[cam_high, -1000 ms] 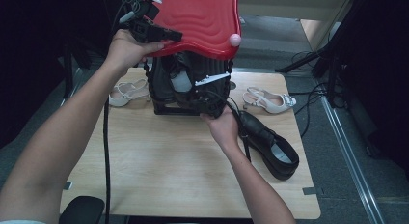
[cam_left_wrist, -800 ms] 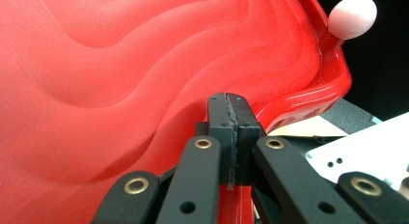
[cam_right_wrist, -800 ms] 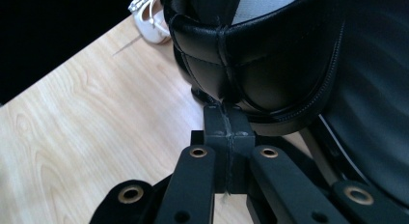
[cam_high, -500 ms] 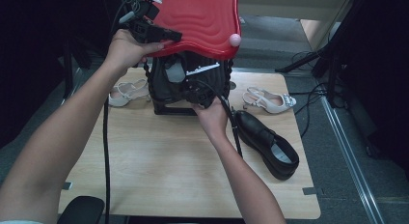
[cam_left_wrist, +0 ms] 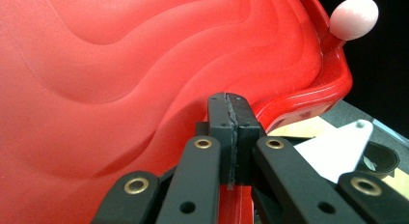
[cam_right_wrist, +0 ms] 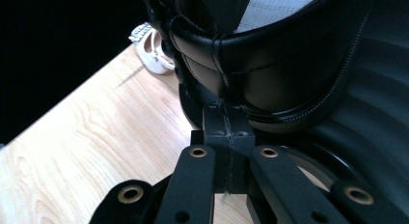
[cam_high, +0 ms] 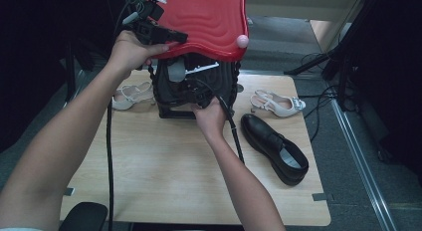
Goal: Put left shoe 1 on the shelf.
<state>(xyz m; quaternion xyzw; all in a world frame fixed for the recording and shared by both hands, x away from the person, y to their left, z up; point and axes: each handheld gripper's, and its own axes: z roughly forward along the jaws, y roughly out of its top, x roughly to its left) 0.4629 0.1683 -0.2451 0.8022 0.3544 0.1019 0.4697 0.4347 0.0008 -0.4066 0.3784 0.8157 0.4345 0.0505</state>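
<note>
A black case (cam_high: pixel 226 86) stands at the back of the wooden table, its wavy red lid (cam_high: pixel 209 19) raised. My left gripper (cam_high: pixel 166 36) (cam_left_wrist: pixel 226 101) is shut on the lid's left edge and holds it up; a pink knob (cam_left_wrist: pixel 353 17) sits at the lid's corner. Inside the case's mouth is a black shoe with a grey insole (cam_high: pixel 176 71) (cam_right_wrist: pixel 270 50). My right gripper (cam_high: pixel 199 94) (cam_right_wrist: pixel 228 108) is shut on that shoe's rim, low in the opening. Another black shoe (cam_high: pixel 273 146) lies on the table to the right.
A white sandal (cam_high: pixel 130 95) lies left of the case and another white sandal (cam_high: pixel 276 104) lies to its right. Bare table (cam_high: pixel 149 171) stretches in front of the case. A black cable (cam_high: pixel 109 156) hangs down from my left gripper across the table's left side.
My right hand has moved left and deeper into the case's opening with the shoe. The left gripper and the raised lid have stayed put.
</note>
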